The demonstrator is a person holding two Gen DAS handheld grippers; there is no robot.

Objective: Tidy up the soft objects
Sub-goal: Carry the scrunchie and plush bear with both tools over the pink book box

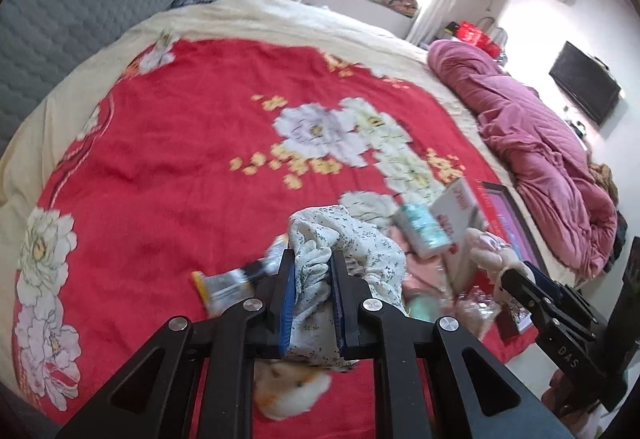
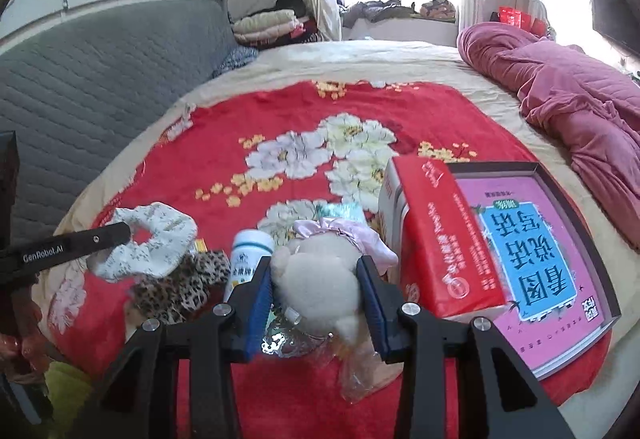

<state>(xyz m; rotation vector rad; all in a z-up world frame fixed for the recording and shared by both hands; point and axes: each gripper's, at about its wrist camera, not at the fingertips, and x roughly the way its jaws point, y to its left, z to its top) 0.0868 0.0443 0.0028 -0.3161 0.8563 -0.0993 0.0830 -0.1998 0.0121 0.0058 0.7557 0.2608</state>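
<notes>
My left gripper [image 1: 312, 259] is shut on a white floral scrunchie [image 1: 352, 239] and holds it above the red floral blanket [image 1: 180, 143]; the scrunchie also shows in the right wrist view [image 2: 156, 243], hanging from the left gripper's finger [image 2: 100, 237]. My right gripper [image 2: 316, 263] is shut on a cream plush toy [image 2: 320, 279] with a pink bow [image 2: 340, 231]. A leopard-print scrunchie [image 2: 176, 287] lies on the blanket to the left of it. An orange-and-white plush [image 1: 292, 387] lies under the left gripper.
A white bottle [image 2: 248, 259], a red box [image 2: 440, 239] and a pink book [image 2: 532, 259] lie around the plush. A snack packet [image 1: 228, 283] lies on the blanket. A rolled pink quilt [image 2: 568, 95] lies along the right side. A grey headboard [image 2: 100, 71] is at left.
</notes>
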